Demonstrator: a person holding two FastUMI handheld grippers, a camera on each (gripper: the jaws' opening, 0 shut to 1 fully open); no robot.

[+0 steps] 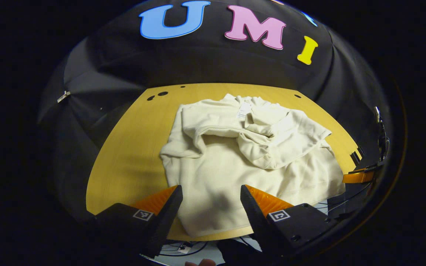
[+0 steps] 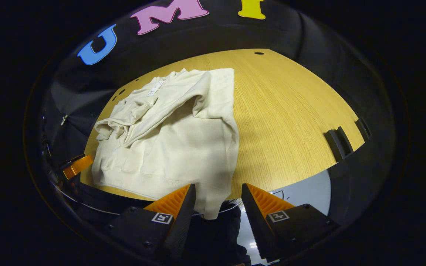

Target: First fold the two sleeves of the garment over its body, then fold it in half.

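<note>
A cream sweatshirt (image 1: 231,162) lies on the wooden table (image 1: 128,155) with both sleeves folded across its chest. Its white neck label (image 1: 243,110) points away from me. My left gripper (image 1: 210,197) is open above the hem's near left corner, fingers either side of the cloth without touching it. In the right gripper view the sweatshirt (image 2: 176,144) lies at the left of the table (image 2: 290,122), one hem corner hanging over the near edge. My right gripper (image 2: 218,195) is open, straddling that hanging corner. The other gripper (image 2: 75,165) shows at far left.
Dark slotted brackets (image 2: 340,142) stand at the table's right edge. Small holes (image 1: 157,95) mark the far left corner. Black cloth walls close the booth behind and to the sides. Bare wood lies right of the garment in the right gripper view.
</note>
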